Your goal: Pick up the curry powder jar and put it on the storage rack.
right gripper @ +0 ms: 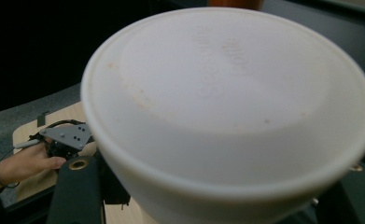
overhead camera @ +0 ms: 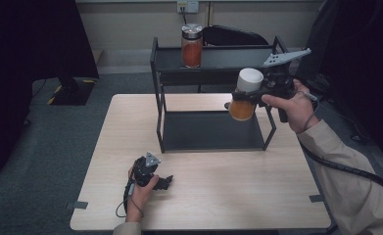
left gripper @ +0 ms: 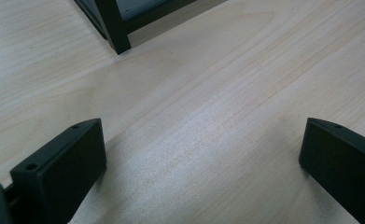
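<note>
Above the rack [overhead camera: 208, 129], jar [overhead camera: 243, 100] in right gripper [overhead camera: 248, 95]

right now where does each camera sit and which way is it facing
high view: above the person's side, looking forward and down on the table and black rack; both forearms, left tongs, right tongs holding the white-lidded jar.
left gripper view: on the left tongs, low over the tabletop, open jaws, a rack foot ahead.
right gripper view: on the right tongs, looking across the jar's lid toward the left hand.
shared: the jar shows in the high and right gripper views.
</note>
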`<state>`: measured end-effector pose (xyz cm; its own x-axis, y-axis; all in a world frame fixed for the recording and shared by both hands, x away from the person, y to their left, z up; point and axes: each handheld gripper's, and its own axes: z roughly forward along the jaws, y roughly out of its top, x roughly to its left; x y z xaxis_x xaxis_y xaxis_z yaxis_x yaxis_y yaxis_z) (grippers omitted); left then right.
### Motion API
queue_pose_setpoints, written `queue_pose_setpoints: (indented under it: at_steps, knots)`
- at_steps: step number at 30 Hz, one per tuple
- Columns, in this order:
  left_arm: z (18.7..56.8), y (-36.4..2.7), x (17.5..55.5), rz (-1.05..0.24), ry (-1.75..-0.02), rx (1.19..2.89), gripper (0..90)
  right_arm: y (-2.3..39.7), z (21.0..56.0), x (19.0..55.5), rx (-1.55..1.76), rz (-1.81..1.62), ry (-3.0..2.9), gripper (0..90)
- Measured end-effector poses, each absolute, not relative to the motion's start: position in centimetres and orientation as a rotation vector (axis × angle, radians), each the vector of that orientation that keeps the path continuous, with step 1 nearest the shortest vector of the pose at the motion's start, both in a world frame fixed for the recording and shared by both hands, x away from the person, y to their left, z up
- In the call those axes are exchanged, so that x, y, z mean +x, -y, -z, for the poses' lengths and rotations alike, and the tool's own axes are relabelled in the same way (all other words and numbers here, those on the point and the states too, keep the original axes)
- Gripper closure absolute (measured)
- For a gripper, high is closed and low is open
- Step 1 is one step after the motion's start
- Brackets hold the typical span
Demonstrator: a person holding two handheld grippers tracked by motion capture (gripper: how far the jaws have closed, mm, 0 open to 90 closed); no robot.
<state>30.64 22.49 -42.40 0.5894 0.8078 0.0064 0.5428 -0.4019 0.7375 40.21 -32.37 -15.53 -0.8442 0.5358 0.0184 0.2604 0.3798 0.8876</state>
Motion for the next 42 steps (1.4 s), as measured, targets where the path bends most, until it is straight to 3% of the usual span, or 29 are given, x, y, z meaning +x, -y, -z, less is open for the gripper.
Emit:
queue_pose_setpoints:
  at_steps: [31, 42]
  knots:
    - [42.4, -22.5, 30.6, -0.477, -1.069, 2.108, 0.0, 30.3, 6.6, 42.8, 0.728, -1.392, -2.296, 34.5]
    - [42.4, -22.5, 30.7, -0.477, -1.068, 2.108, 0.0, 28.9, 5.5, 45.1, 0.795, -1.355, -2.255, 34.6]
